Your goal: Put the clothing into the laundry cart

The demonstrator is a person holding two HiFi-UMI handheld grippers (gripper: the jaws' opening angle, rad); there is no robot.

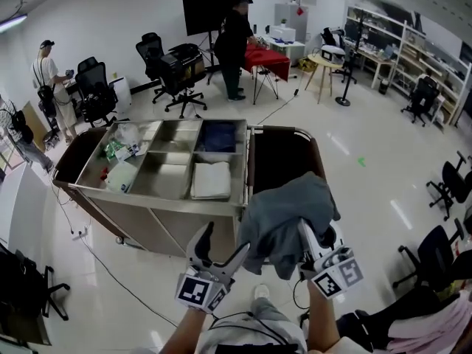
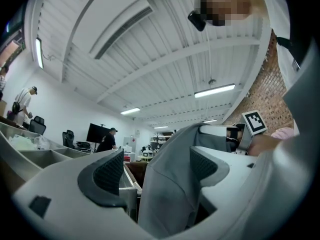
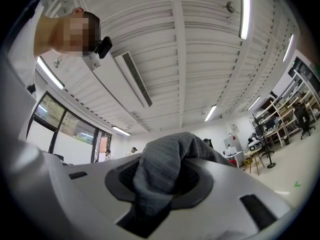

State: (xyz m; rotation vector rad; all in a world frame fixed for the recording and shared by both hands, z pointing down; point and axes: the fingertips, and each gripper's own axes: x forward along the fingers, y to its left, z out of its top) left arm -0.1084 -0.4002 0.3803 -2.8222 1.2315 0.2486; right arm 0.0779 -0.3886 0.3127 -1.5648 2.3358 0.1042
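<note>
Right now the right gripper [image 1: 304,228] is pinching a grey garment [image 1: 284,205] – its jaws are pressed together on a bunched fold, and in the right gripper view the cloth [image 3: 165,159] is bulging up out of the closed right gripper [image 3: 160,176]. The garment is hanging in the air at the lower middle of the head view, draping over the gripper and spilling down on both sides of it.

Just to the left of it, the left gripper [image 1: 221,245] is standing with its jaws spread apart. In the left gripper view a grey fold [image 2: 170,194] is hanging in the gap of the left gripper [image 2: 157,169], closer to the right-hand pad [image 2: 202,164]; neither pad is squeezing it.

The garment is hovering just at the near edge of the laundry cart [image 1: 173,198], in front of its dark bag [image 1: 284,157], which is gaping open at the cart's right end. The cart's metal tray is holding a folded white cloth [image 1: 212,179], something blue [image 1: 219,135] and some bottles and packets [image 1: 122,150] in its separate compartments.

Well behind it – at the top of the head view – a person in black [image 1: 234,46] is leaning over a red-covered table [image 1: 267,57], and another person [image 1: 51,80] is standing at the upper left.
</note>
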